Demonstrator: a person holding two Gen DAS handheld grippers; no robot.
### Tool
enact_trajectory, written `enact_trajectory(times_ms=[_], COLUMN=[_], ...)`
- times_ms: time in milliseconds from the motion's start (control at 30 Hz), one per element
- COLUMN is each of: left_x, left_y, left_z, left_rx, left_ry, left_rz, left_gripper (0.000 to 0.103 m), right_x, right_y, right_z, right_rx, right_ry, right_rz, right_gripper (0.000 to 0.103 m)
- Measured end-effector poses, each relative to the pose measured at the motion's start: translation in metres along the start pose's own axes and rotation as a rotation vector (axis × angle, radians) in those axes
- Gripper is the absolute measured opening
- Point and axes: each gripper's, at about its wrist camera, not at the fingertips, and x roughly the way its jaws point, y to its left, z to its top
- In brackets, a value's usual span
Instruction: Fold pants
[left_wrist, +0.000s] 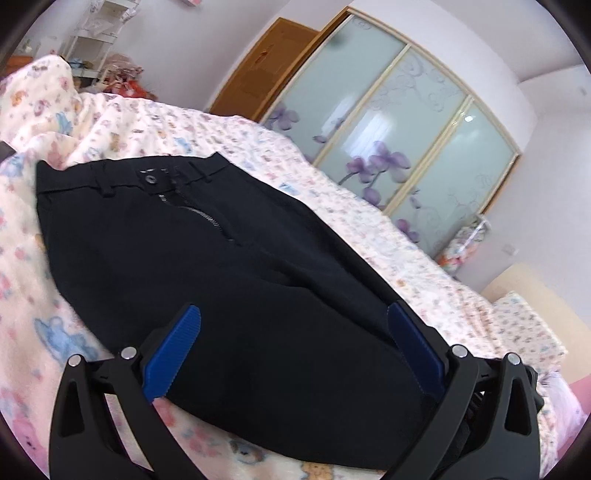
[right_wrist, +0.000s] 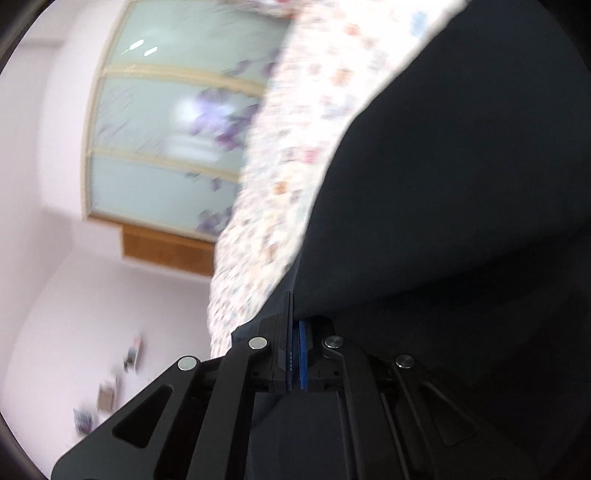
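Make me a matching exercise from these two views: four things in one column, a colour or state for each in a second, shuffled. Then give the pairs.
Things:
1. pants
2. left tongs
3. right tongs
4. wardrobe doors

Colour or state:
A. frosted glass with purple flowers
B. shut, jaws pressed together at the edge of dark cloth
C. open, blue pads spread wide
D. black, laid flat on the patterned bedspread, zipper undone

Pairs: 1-D, 2-C, 3-B, 4-A
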Motion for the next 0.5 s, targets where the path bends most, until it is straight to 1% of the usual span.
enact_trajectory(times_ms=[33,133,200,267,400,467,500], left_x=[0.0,0.002,0.004,0.006,0.021,0.037,0.053], left_y=[0.0,0.0,0.001,0.003,-0.003,-0.008,-0.011], left_z=[0.0,-0.001,-0.001,0.003,0.034,0.055,0.068], left_rx=[-0.006,-0.013,-0.023,-0.041,-0.097,-0.097,-0.11], left_ry=[0.002,0.019,0.043,0.065,0.138,0.181,0.213], left_rz=[-0.004,-0.017,-0.028,-0.04,-0.088,-0.093,-0.103], left_gripper=[0.101,0.101,0.101,0.101,0.101,0.101,0.101], right_x=[-0.013,-0.042,-0.044,-0.048,-0.042,-0.041,-0.04], right_y=[0.004,0.0,-0.008,-0.019,-0.031,-0.034,-0.035], right_z=[-0.005,-0.024,-0.038,-0.044,-0.043,-0.044,-0.045], right_rx=[-0.05,-0.168,-0.218,-0.247,-0.309,-0.327,-0.327], right_ry=[0.013,0.062,0.094,0.125,0.12,0.118,0.119], right_rz=[0.026,0.047,0.043,0.04,0.065,0.082,0.091], right_gripper=[0.002,0.002,0.002,0.002,0.002,0.002,0.002])
